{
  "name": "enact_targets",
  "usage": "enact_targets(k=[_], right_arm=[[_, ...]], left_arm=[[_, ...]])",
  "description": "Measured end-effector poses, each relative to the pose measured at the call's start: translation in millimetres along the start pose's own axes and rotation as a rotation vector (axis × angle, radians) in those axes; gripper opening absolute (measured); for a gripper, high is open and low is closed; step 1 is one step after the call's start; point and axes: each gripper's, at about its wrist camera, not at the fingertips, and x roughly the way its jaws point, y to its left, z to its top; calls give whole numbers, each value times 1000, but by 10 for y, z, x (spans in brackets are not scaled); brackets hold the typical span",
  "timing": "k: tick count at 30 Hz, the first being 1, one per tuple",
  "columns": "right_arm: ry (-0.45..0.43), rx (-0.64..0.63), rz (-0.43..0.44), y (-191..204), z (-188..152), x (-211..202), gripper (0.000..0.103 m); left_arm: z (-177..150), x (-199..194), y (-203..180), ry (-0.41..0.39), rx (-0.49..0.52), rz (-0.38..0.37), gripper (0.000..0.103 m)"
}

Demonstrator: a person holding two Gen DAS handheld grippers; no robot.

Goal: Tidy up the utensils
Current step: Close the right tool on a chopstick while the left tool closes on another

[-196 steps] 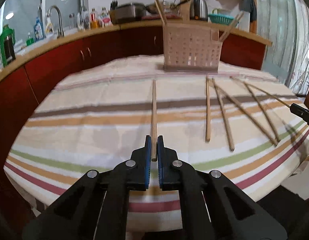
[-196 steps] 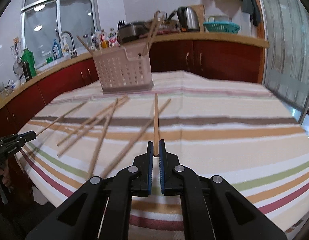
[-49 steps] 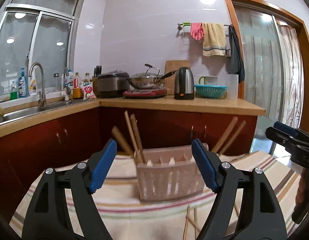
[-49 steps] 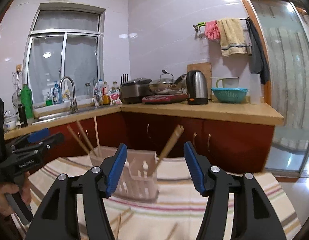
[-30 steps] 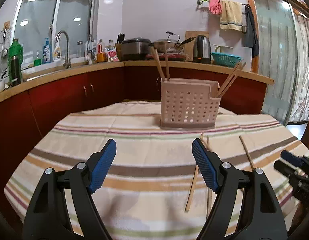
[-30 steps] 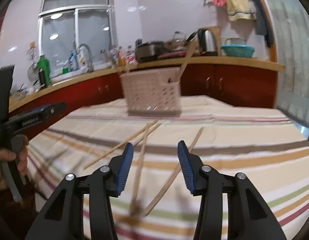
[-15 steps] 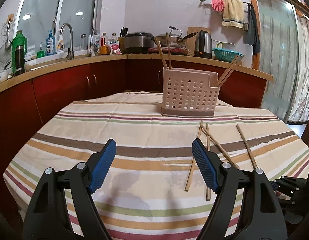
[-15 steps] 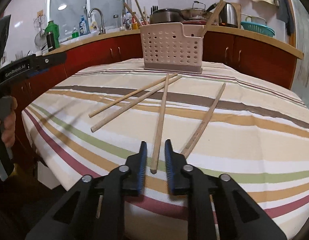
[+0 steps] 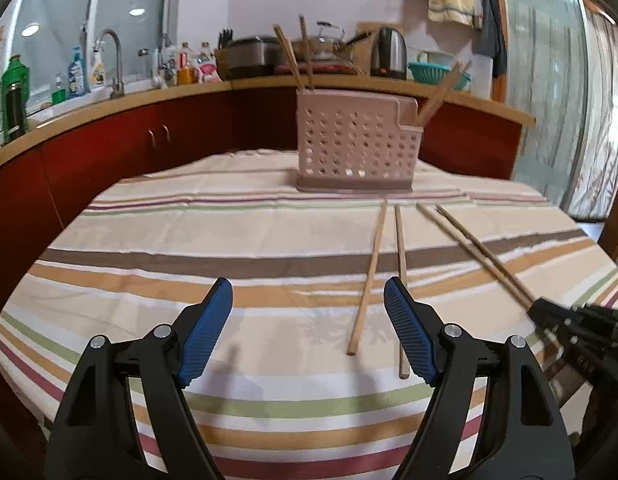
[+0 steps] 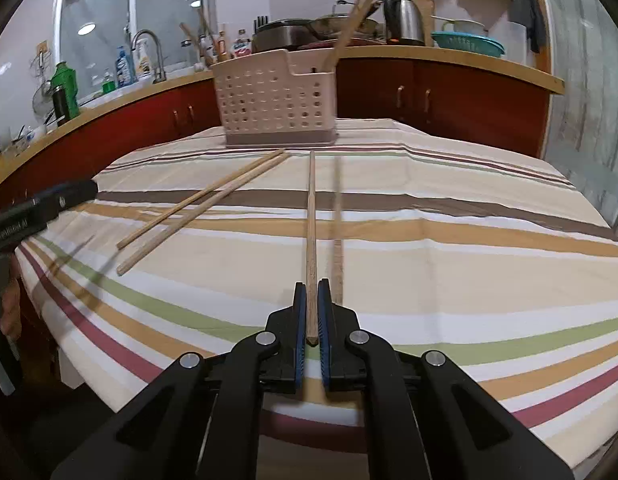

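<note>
In the right wrist view my right gripper (image 10: 312, 285) is shut on the near end of a wooden chopstick (image 10: 311, 216), which points straight at the pink perforated basket (image 10: 275, 100). A second chopstick (image 10: 337, 236) lies just right of it on the cloth. Two more chopsticks (image 10: 205, 204) lie slanted to the left. In the left wrist view my left gripper (image 9: 307, 282) stands open above the striped cloth with nothing between its pads. Two chopsticks (image 9: 369, 272) lie just right of its centre. The basket (image 9: 357, 152) holds several upright chopsticks.
The round table's striped cloth (image 9: 189, 240) drops off at the near edge. My right gripper (image 9: 569, 328) shows at the right of the left wrist view; my left gripper (image 10: 45, 208) and a hand show at the left of the right wrist view. Red cabinets and a crowded counter (image 9: 149, 96) stand behind.
Both grippers have come down from basket height to the table. The right gripper's jaws have closed on a chopstick lying on the cloth. The left gripper has stayed open.
</note>
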Motion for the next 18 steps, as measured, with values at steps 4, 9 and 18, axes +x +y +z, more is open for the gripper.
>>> enact_targets(k=[4, 9, 18], right_arm=[[-1, 1, -3, -37, -2, -2, 7], [-4, -4, 2, -71, 2, 3, 7], [-9, 14, 18, -73, 2, 12, 7]], left_arm=[[-56, 189, -94, 74, 33, -16, 63], [-139, 390, -137, 165, 49, -34, 47], [-197, 427, -165, 176, 72, -88, 22]])
